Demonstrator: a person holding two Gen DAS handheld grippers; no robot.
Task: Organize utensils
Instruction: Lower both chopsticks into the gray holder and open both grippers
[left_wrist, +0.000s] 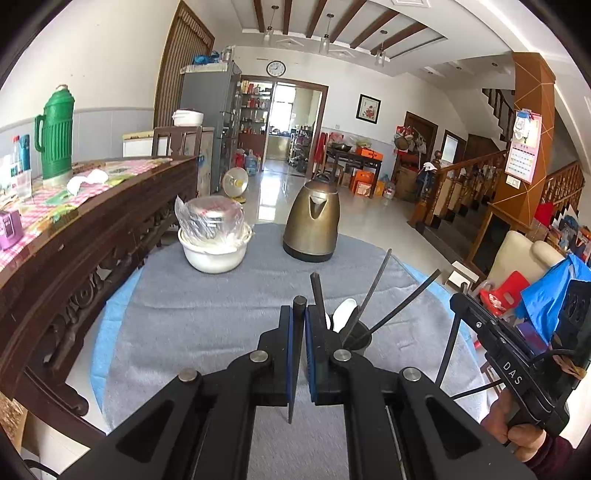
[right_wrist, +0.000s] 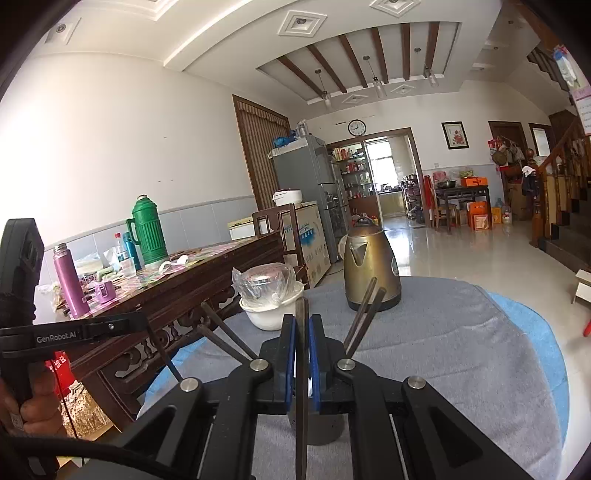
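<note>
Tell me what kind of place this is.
Likely a lived-in home's dining and living hall: a fridge, a wooden staircase, and a kettle on a cloth-covered table.

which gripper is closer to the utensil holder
Right. The right gripper sits directly over the utensil holder, its chopstick pointing into it; the left gripper has it just ahead, right of its fingers.

On the desk (left_wrist: 207, 332), the bowl (left_wrist: 216, 251) stands at 11 o'clock and the kettle (left_wrist: 312, 225) at 12 o'clock, to the right of the bowl. The utensil holder (left_wrist: 360, 334) is nearer, at 1 o'clock, with chopsticks (left_wrist: 373, 291) standing in it. The long table (left_wrist: 92, 221) is at 9 o'clock.
</note>
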